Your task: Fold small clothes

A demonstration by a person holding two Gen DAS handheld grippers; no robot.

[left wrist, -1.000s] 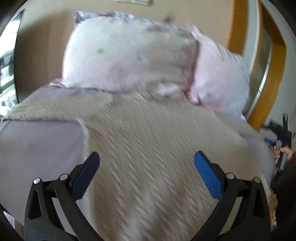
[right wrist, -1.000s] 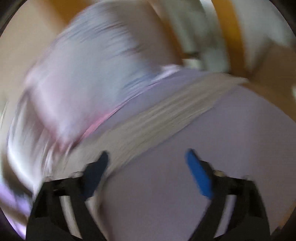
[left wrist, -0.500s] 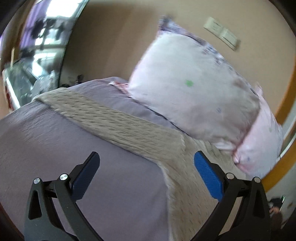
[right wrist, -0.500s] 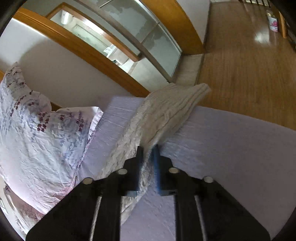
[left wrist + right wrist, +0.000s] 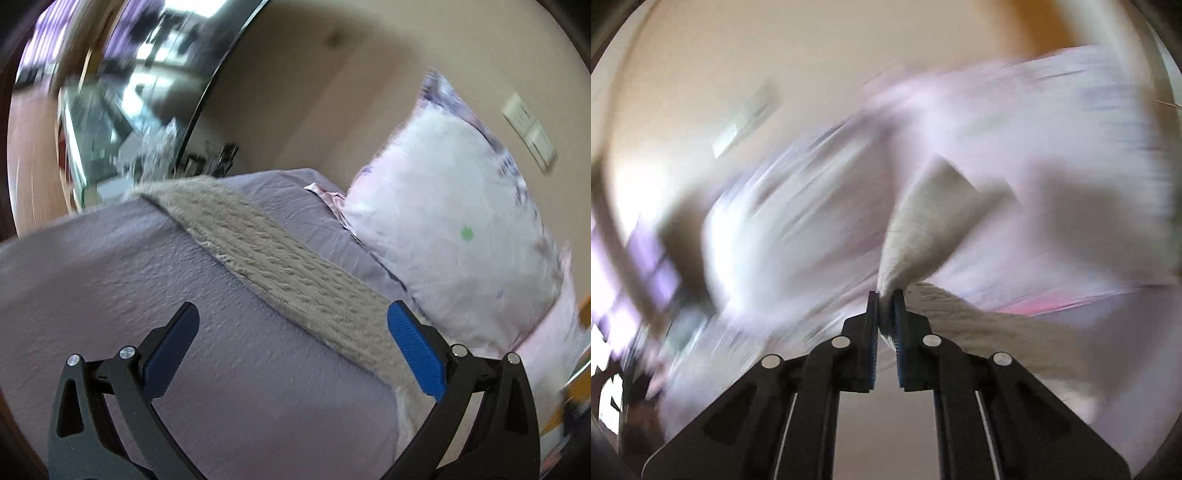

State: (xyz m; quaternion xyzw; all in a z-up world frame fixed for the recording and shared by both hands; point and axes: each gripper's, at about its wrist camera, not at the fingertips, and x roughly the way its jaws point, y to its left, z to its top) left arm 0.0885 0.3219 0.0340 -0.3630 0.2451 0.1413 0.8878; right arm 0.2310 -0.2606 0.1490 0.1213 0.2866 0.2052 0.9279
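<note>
Right gripper (image 5: pixel 885 295), clamped on the sweater (image 5: pixel 280 269), now whips its sleeve up off the bed (image 5: pixel 110 295). That starts the fold. Left gripper (image 5: pixel 291 325) hovers wide open, empty, above the other sleeve.

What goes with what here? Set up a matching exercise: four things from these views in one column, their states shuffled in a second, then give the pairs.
Things:
1. left gripper
2. right gripper
3. knit sweater sleeve
4. floral pillow

States:
A. propped against the beige wall
B. open, holding nothing
C. lying flat across the lavender bedsheet
D. shut on beige knit fabric

Pairs: 1-B, 2-D, 3-C, 4-A
</note>
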